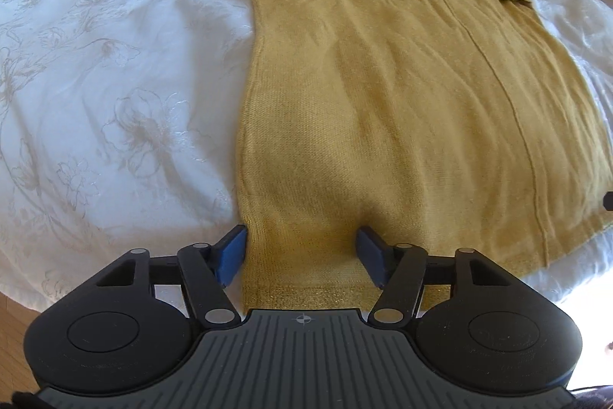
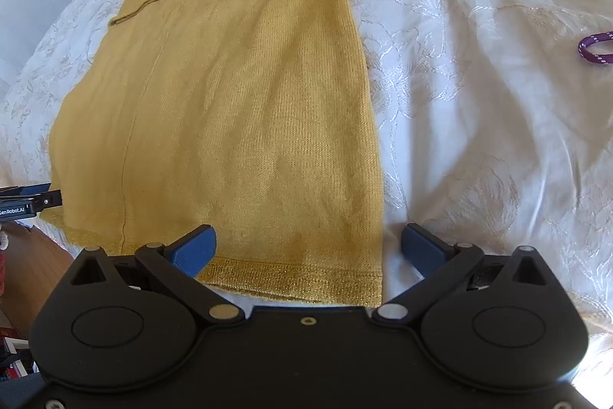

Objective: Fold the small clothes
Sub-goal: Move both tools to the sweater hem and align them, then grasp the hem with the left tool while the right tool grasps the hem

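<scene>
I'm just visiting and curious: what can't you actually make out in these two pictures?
- Yellow garment: its near hem hides behind the left gripper body, left wrist view.
- Purple cord: cut off by the right wrist view's edge.
- Objects at the bedspread's far corner: too small to identify, both views.

Matt mustard knit garment (image 1: 383, 102) on glossy embroidered white bedspread (image 1: 115, 64)

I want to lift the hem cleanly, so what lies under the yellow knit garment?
The yellow knit garment lies flat on a white embroidered bedspread. Whatever is beneath its middle is covered.
</scene>
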Action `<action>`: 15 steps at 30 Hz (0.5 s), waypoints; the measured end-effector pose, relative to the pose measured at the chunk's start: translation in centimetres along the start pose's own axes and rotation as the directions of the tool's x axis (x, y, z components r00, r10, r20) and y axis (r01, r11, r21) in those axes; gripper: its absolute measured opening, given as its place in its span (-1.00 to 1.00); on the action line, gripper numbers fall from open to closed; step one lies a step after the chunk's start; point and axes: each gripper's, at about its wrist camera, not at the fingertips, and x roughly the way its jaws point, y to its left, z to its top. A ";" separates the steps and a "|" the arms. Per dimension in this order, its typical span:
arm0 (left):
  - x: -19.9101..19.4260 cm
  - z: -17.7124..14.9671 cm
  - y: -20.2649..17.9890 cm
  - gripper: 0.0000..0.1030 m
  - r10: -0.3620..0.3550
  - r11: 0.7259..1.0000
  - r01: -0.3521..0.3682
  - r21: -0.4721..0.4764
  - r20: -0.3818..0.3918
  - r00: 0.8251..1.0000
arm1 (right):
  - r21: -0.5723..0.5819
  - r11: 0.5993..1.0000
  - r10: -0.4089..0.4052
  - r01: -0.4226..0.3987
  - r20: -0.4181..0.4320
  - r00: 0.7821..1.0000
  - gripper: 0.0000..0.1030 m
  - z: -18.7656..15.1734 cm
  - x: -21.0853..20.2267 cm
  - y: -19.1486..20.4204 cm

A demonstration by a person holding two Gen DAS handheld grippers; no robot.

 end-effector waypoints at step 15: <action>0.5 0.1 -0.1 -0.02 0.000 1.000 0.000 0.011 -0.021 1.000 | 0.055 0.996 0.077 -0.077 -0.006 0.997 0.49 0.5 -0.8 -0.4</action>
